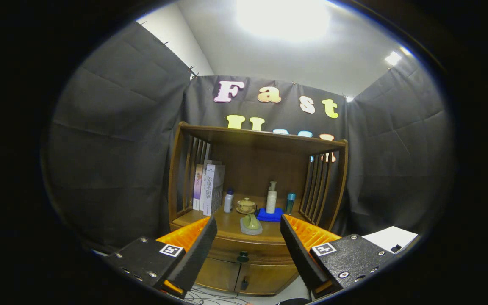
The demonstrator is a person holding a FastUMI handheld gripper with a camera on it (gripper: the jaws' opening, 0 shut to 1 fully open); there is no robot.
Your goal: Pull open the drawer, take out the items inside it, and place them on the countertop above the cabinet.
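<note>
The drawer (244,248) sits closed under the countertop (227,226), its dark knob (242,256) between and beyond the wide-spread, empty gripper (248,237). Approach step; next, close in on the knob.

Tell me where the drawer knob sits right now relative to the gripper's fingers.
In the gripper view, the drawer knob sits on the closed drawer front, below the countertop and above the cabinet doors, beyond the open gripper, roughly centred between its fingers.
</note>
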